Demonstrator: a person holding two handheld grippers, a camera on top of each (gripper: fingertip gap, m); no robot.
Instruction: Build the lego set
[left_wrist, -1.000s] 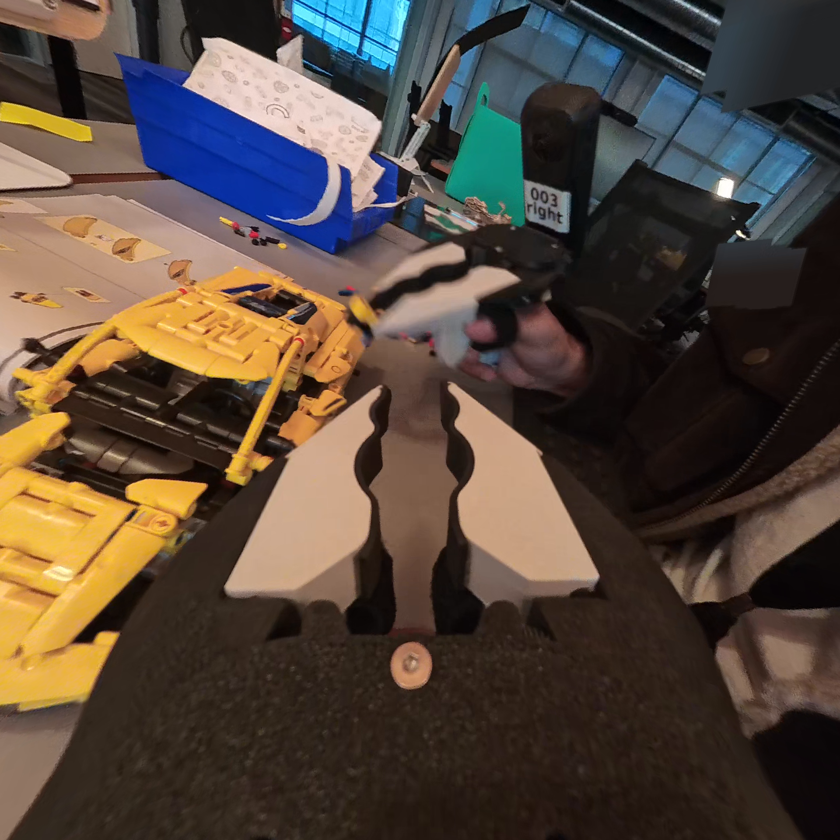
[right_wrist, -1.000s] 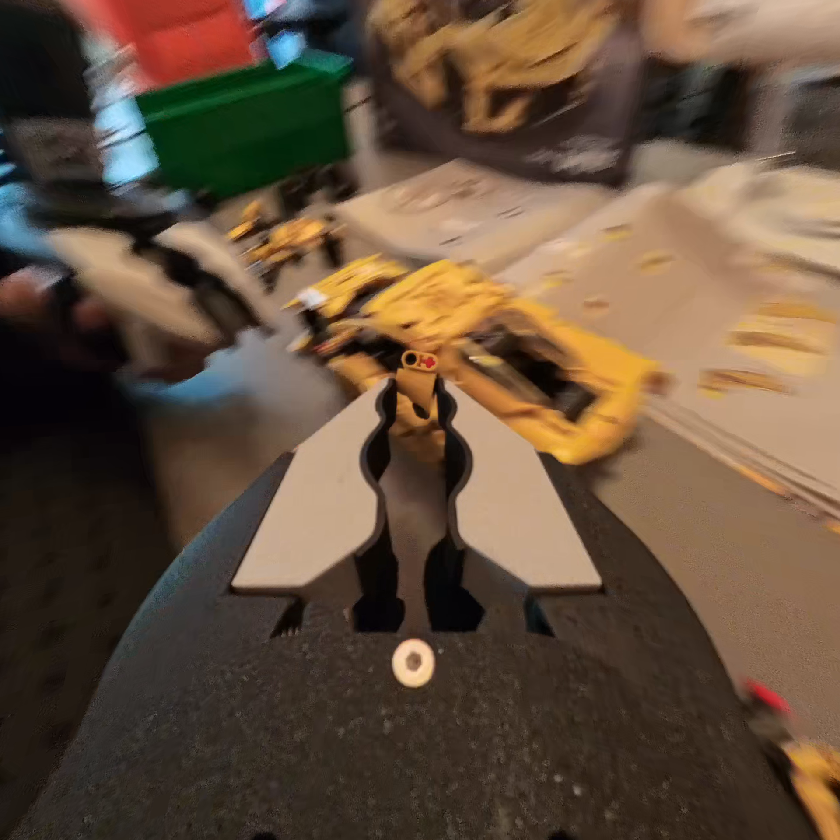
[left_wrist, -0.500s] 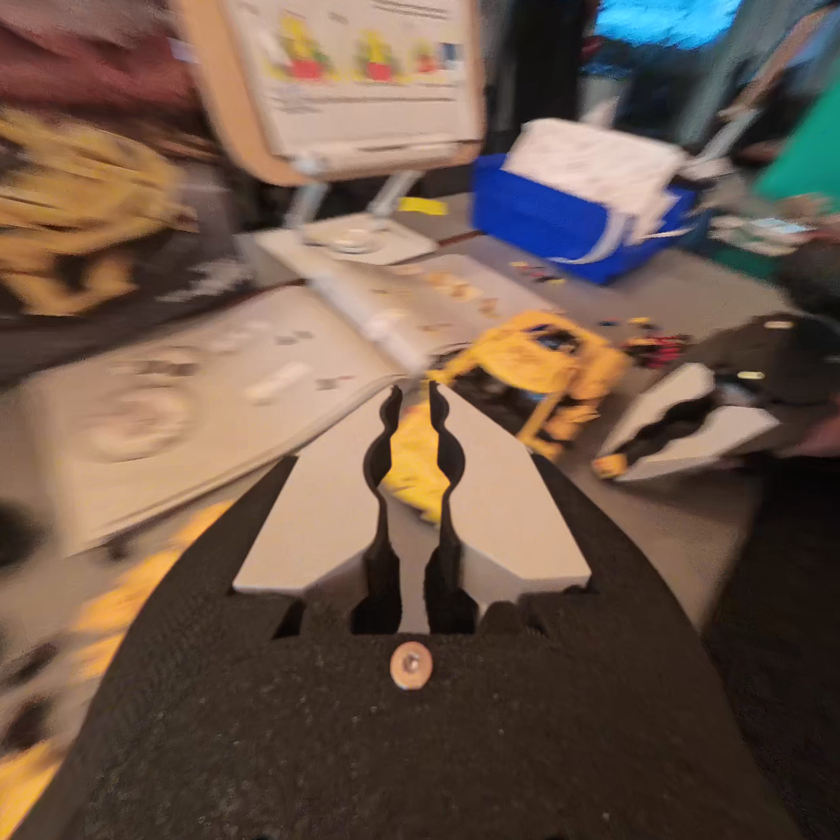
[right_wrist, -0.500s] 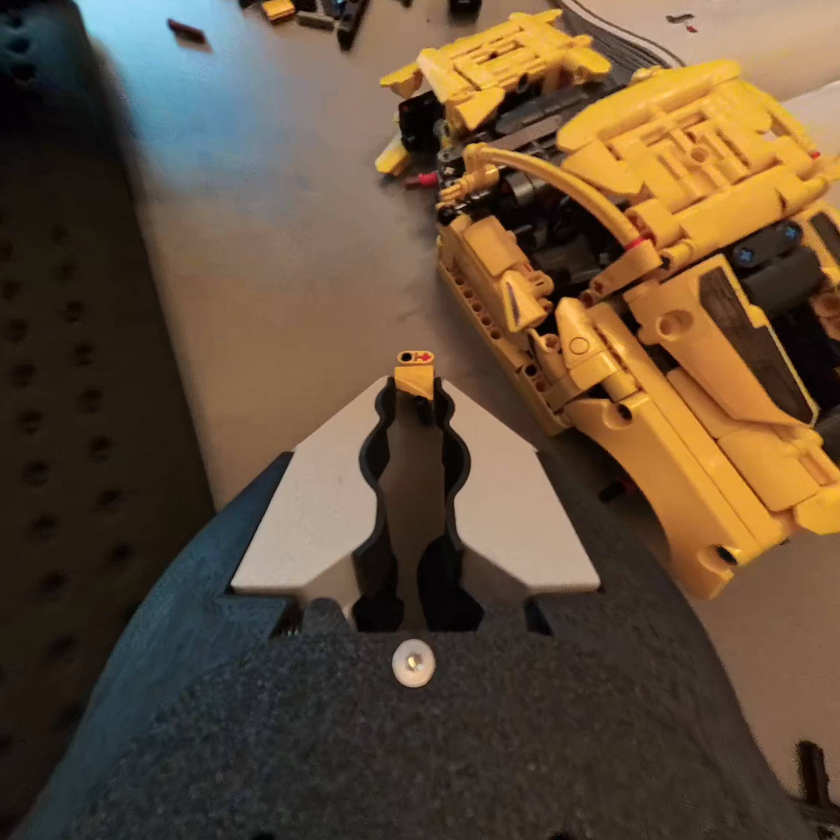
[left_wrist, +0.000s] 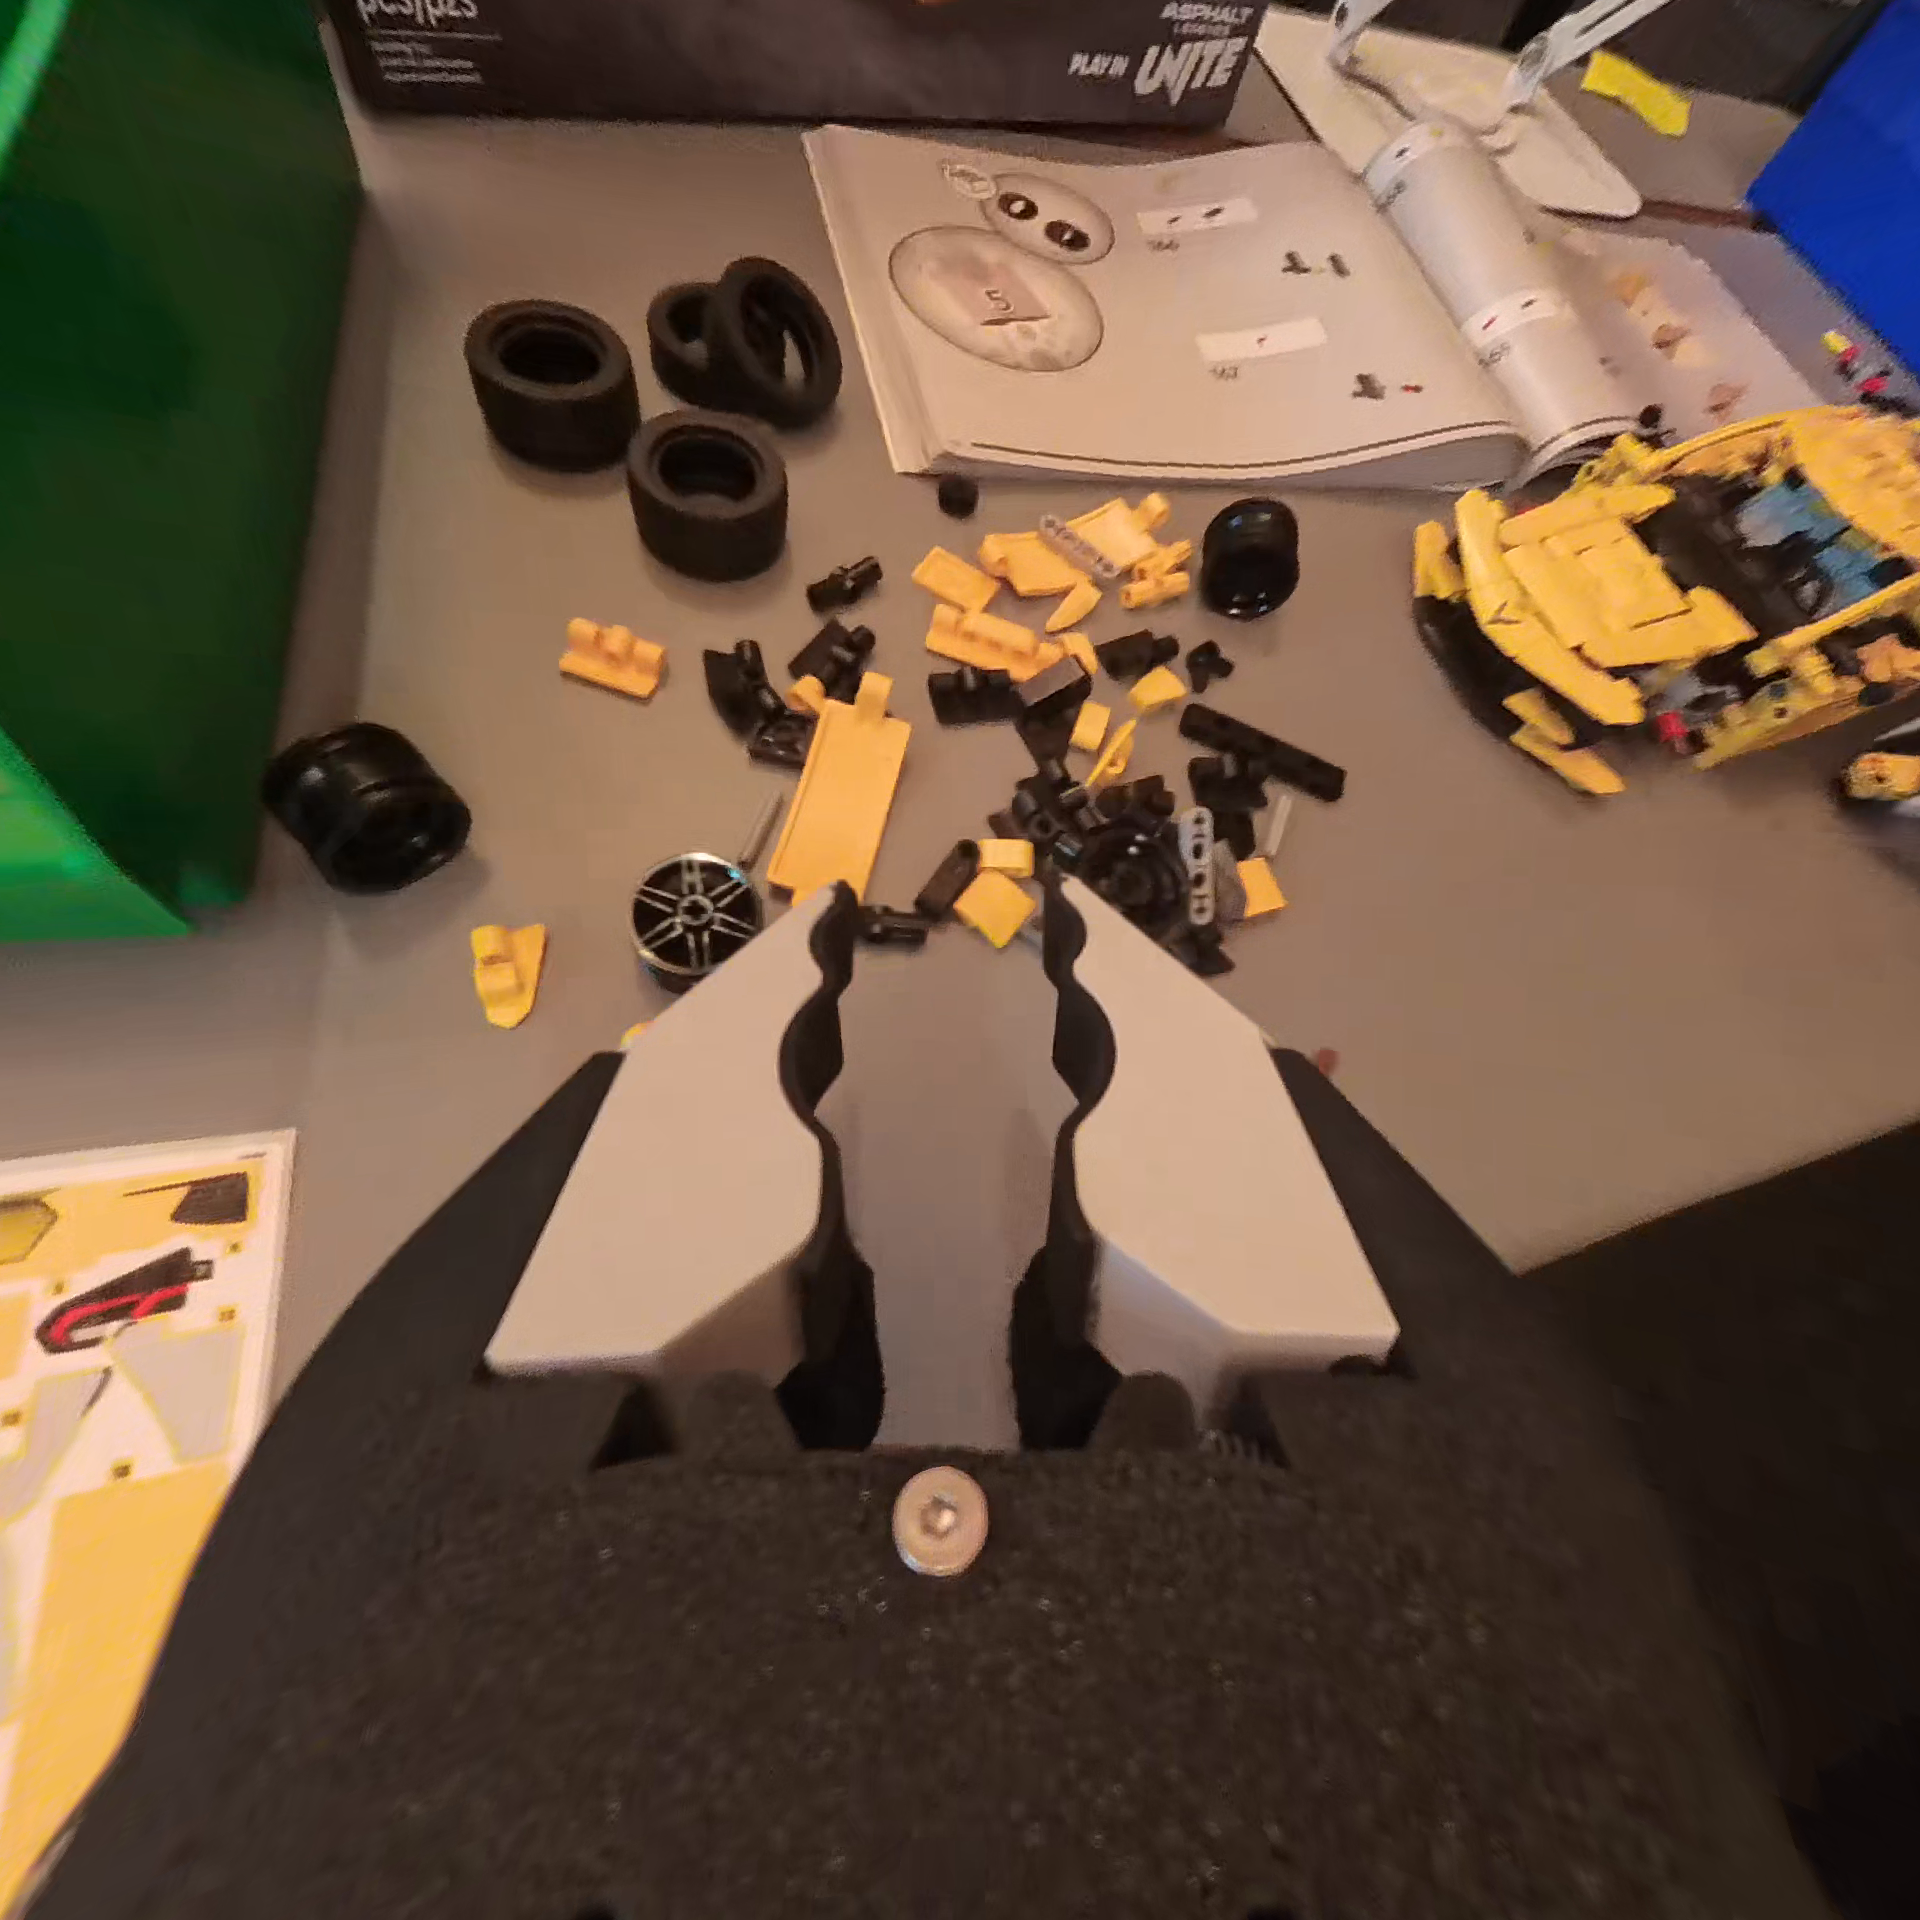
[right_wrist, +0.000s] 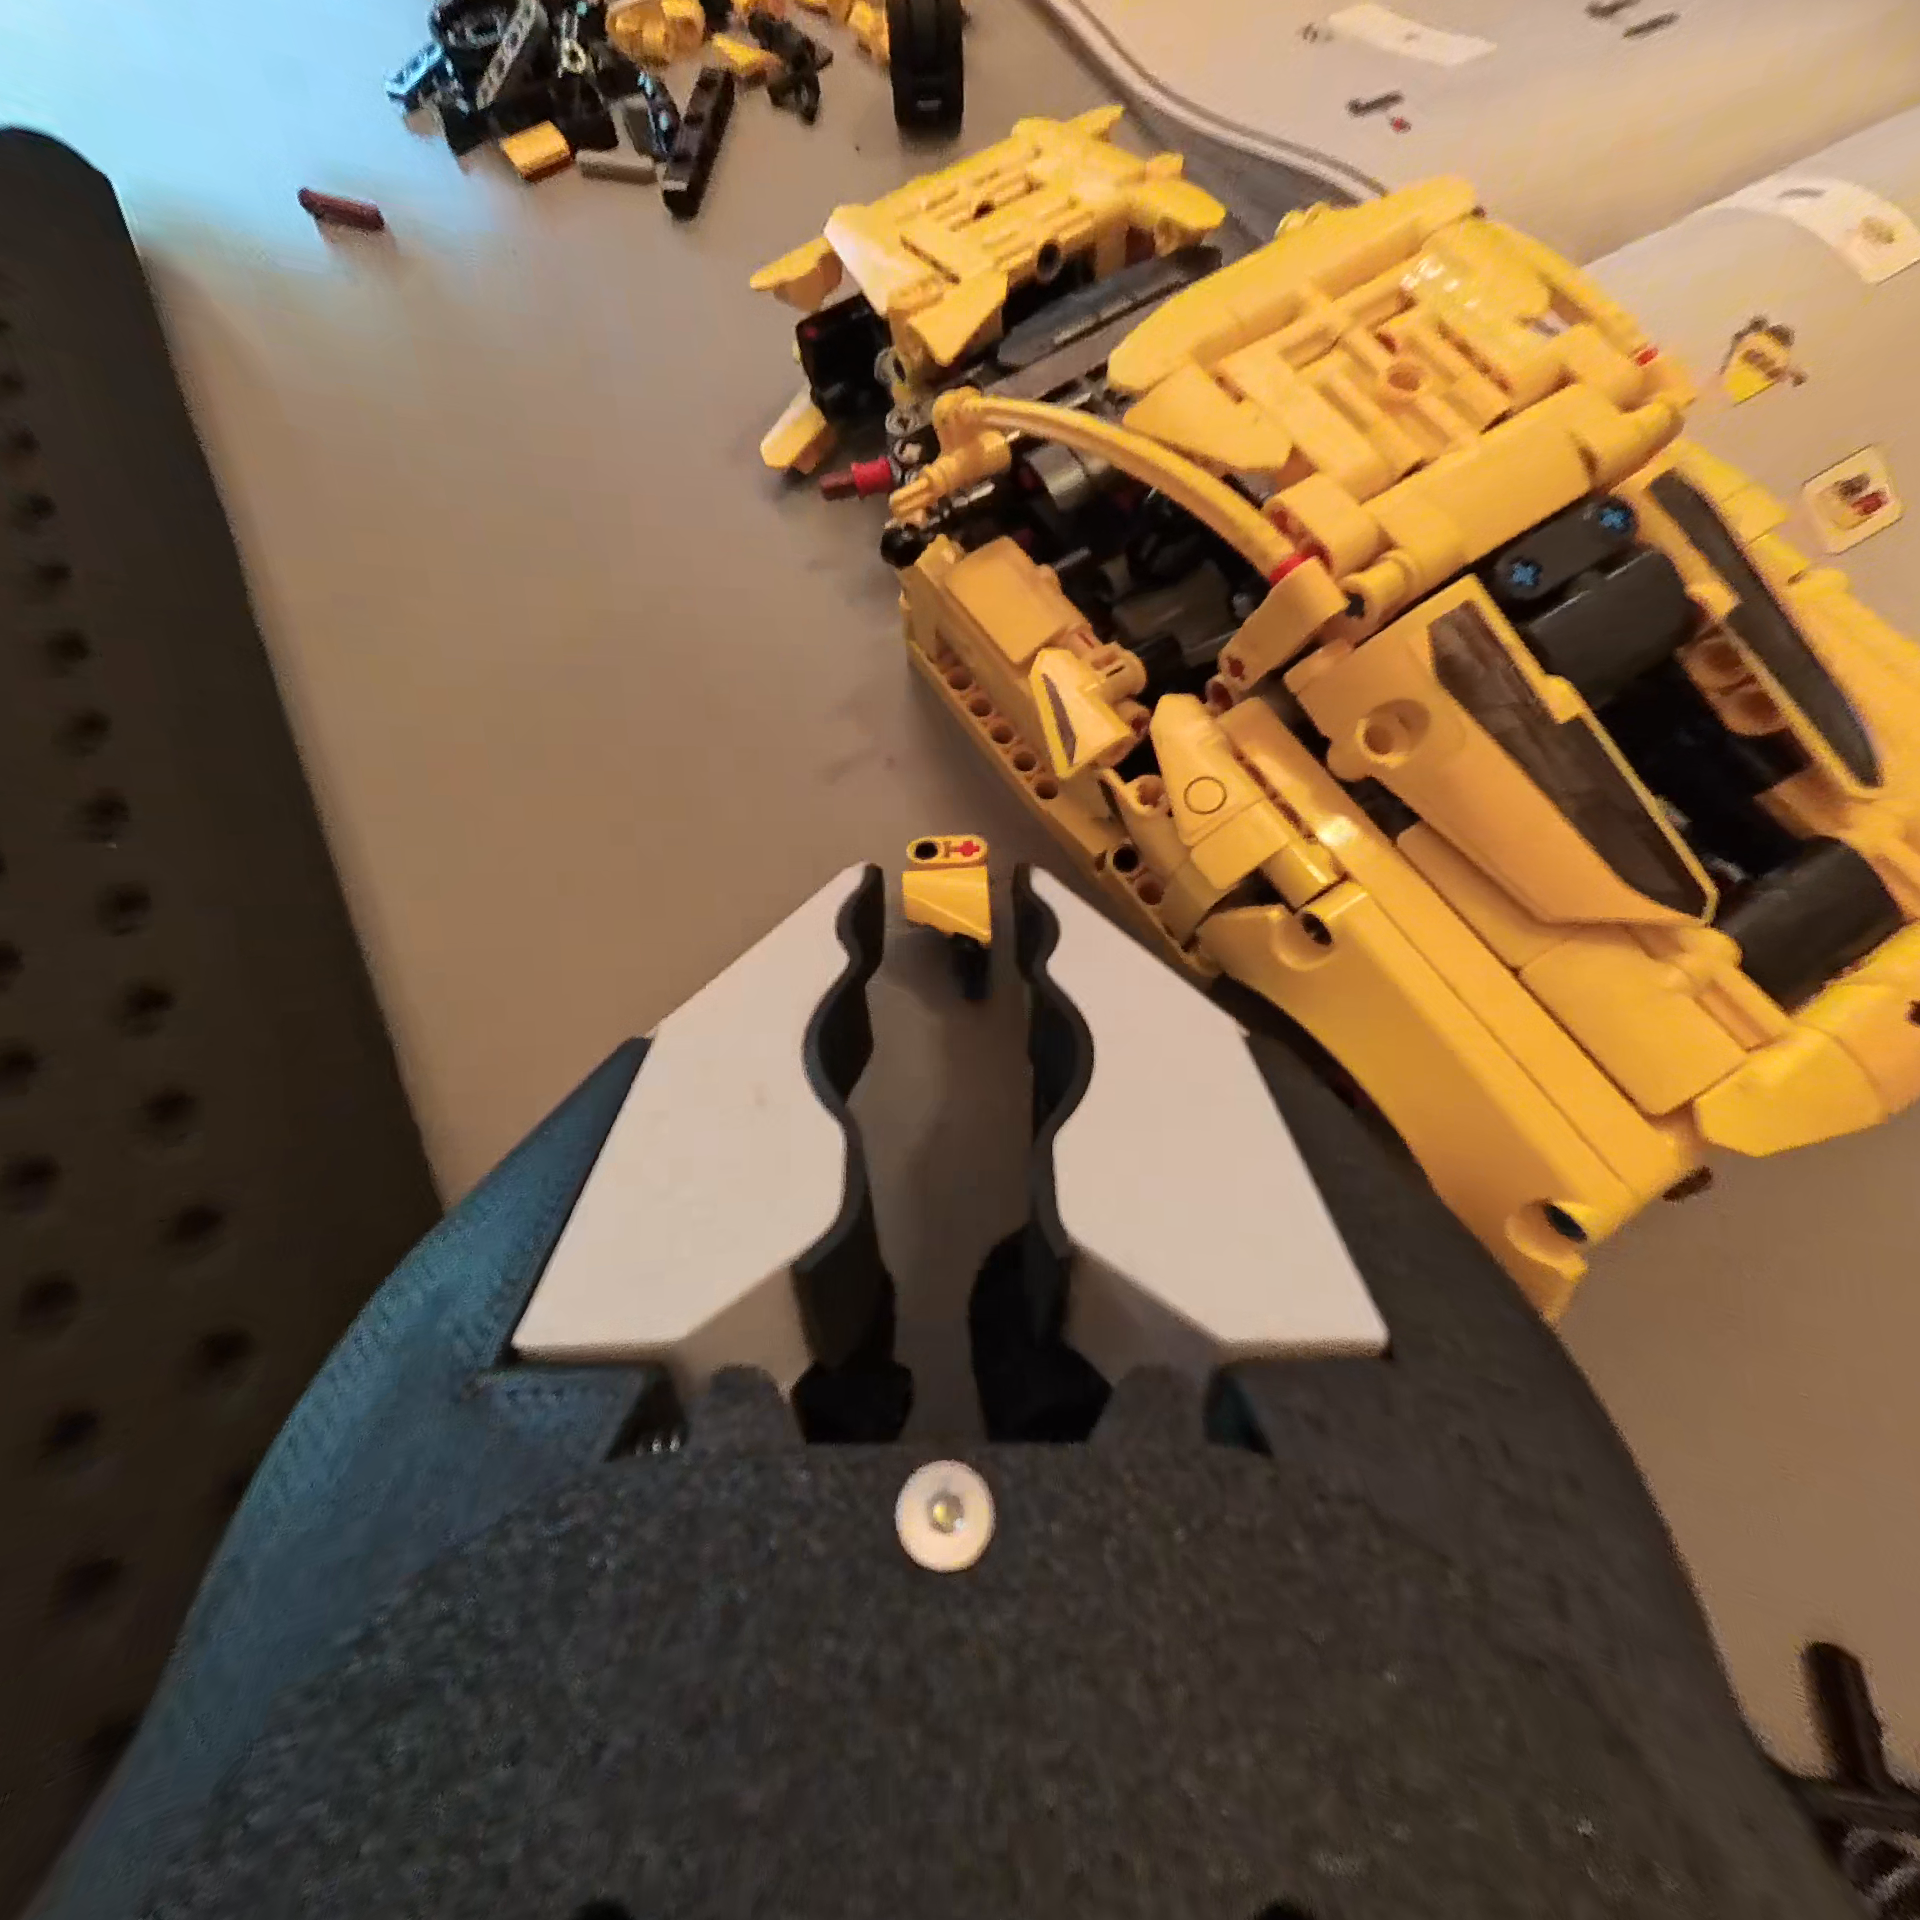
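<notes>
1. Left hand-held gripper (left_wrist: 945, 904): grey fingers with black wavy inner pads spread wide, nothing between them, pointing forward and down.
2. Right hand-held gripper (right_wrist: 948, 883): fingers narrowly parted, tips pinching something small, angled downward.

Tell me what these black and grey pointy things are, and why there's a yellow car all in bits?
Those are grabbing tools. A person holds one in each hand, and each has a small camera looking forward along its two grey fingers, so each picture comes from one tool.

The left wrist view shows the left gripper, open and empty, above a grey table. On the table lie loose yellow and black pieces, black tyres, a spoked wheel and an open instruction book. A green bin stands at the left.

The right wrist view shows the right gripper pinching a small yellow piece at its tips, close beside the half-built yellow car. My guess is that the piece goes onto the car next.
</notes>
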